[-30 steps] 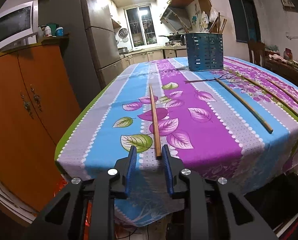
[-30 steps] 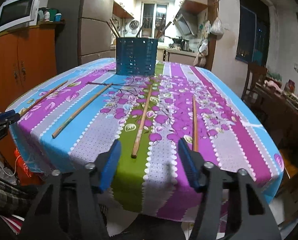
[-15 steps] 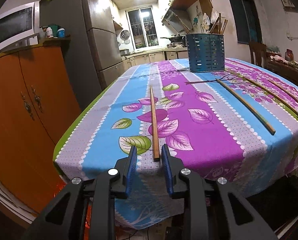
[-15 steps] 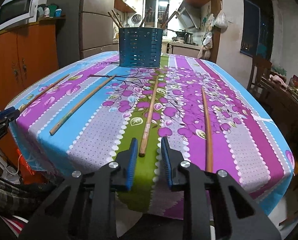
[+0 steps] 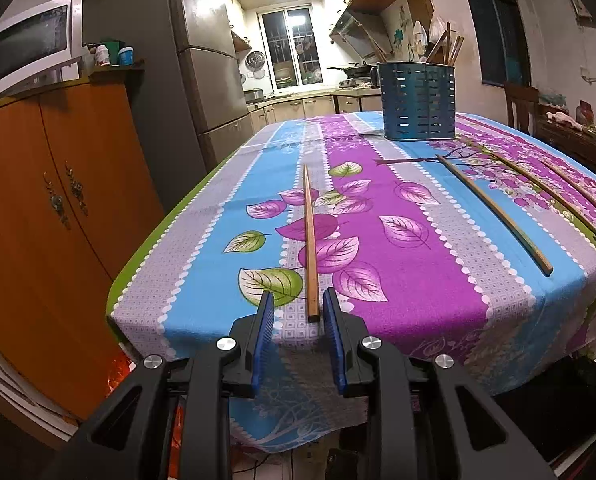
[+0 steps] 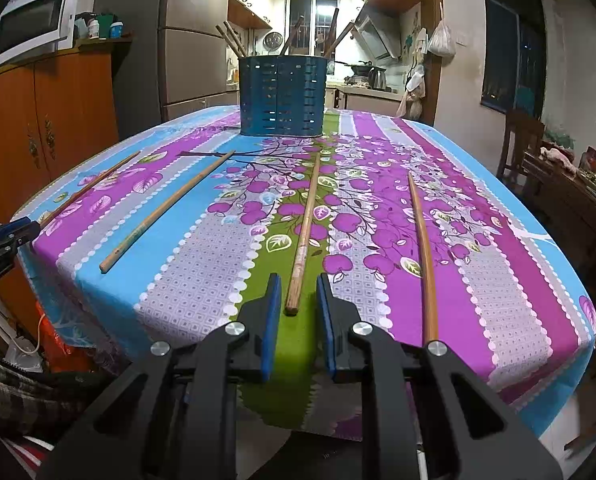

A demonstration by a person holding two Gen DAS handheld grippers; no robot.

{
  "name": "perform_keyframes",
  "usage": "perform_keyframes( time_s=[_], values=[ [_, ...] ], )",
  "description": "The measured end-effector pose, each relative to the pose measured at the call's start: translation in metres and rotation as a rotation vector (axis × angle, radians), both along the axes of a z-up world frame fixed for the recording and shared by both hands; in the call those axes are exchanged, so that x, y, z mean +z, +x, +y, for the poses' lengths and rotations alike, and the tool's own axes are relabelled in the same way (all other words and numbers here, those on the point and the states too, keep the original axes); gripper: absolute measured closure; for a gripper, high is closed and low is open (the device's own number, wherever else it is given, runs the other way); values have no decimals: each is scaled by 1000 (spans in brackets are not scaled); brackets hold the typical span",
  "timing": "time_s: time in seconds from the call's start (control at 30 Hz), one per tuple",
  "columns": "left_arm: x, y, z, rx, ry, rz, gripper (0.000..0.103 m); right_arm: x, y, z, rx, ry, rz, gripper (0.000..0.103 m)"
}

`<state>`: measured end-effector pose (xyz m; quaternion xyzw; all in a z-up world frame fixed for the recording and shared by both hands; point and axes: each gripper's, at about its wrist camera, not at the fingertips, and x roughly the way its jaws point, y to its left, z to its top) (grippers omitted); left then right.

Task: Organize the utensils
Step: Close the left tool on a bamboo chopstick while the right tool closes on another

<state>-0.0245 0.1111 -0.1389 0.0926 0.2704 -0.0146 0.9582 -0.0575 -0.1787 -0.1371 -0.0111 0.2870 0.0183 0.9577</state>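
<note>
As I look through the left wrist view, my left gripper (image 5: 298,304) has not budged: jaws narrow but apart, bracketing the near tip of the leftmost chopstick (image 5: 309,240) without pinching it. The blue holder (image 5: 417,106) stands at the far end of the tablecloth (image 5: 417,280).

In the right wrist view, my right gripper (image 6: 296,289) has narrowed sharply and is closing around the middle chopstick (image 6: 303,236), not yet clamped. I judge both pickups imminent.
</note>
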Motion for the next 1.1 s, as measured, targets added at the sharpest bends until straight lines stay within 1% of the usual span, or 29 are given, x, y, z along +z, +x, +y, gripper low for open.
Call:
perform_keyframes(
  time_s=[0.37, 0.53, 0.73, 0.8, 0.97, 1.1],
  values=[
    [-1, -1, -1, -3, 0, 1, 78, 0, 0, 0, 0, 0, -1, 86],
    [-1, -1, -1, -7, -2, 0, 81, 0, -1, 1, 5, 4, -4, 89],
    [-1, -3, -7, -22, 6, -1, 91, -2, -2, 1, 15, 13, -20, 93],
    [-2, -3, -9, -25, 12, -3, 94, -2, -2, 2, 20, 13, -28, 96],
    [0, -3, -8, -26, -2, 2, 95, -3, -3, 2, 23, 17, -37, 96],
    [0, -3, -7, -27, 1, 1, 95, -3, -2, 2, 22, 21, -38, 96]
  ],
)
